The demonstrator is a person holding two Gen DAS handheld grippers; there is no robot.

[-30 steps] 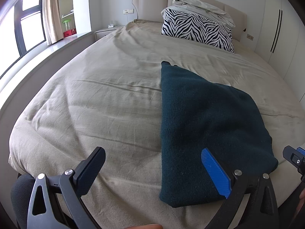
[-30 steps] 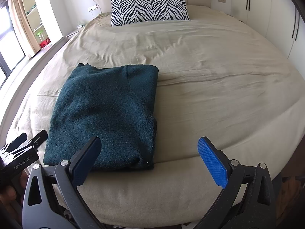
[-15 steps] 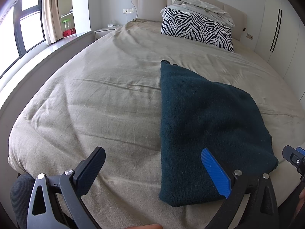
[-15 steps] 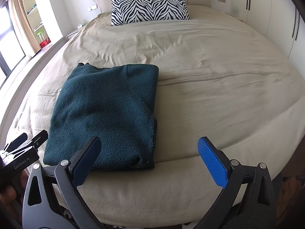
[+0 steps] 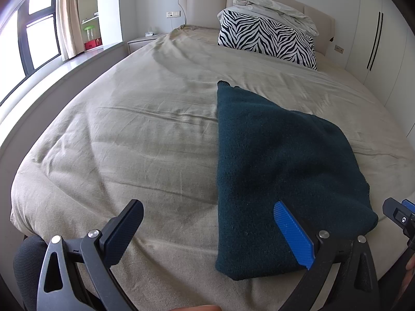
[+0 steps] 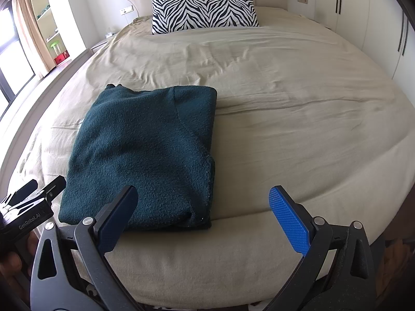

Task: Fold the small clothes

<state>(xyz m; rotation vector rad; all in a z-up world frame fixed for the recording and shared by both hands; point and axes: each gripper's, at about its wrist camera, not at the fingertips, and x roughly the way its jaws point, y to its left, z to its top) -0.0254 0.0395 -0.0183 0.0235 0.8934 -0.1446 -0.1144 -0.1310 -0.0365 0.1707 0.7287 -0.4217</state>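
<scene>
A dark teal knitted garment (image 5: 275,171) lies folded into a flat rectangle near the foot of the beige bed (image 5: 135,140). The right wrist view shows the same garment (image 6: 145,153) with its folded edge toward me. My left gripper (image 5: 210,233) hovers open just short of the garment's near left corner, nothing between its fingers. Over the bed's front edge my right gripper (image 6: 205,215) stands open by the garment's near right corner, holding nothing. Each view catches the other gripper at its side edge.
A zebra-striped pillow (image 5: 267,40) with a crumpled pale duvet (image 5: 275,9) on it sits against the headboard. A window and shelves line the left wall, white wardrobe doors (image 6: 376,26) the right. Bare bedsheet spreads to the right of the garment (image 6: 298,108).
</scene>
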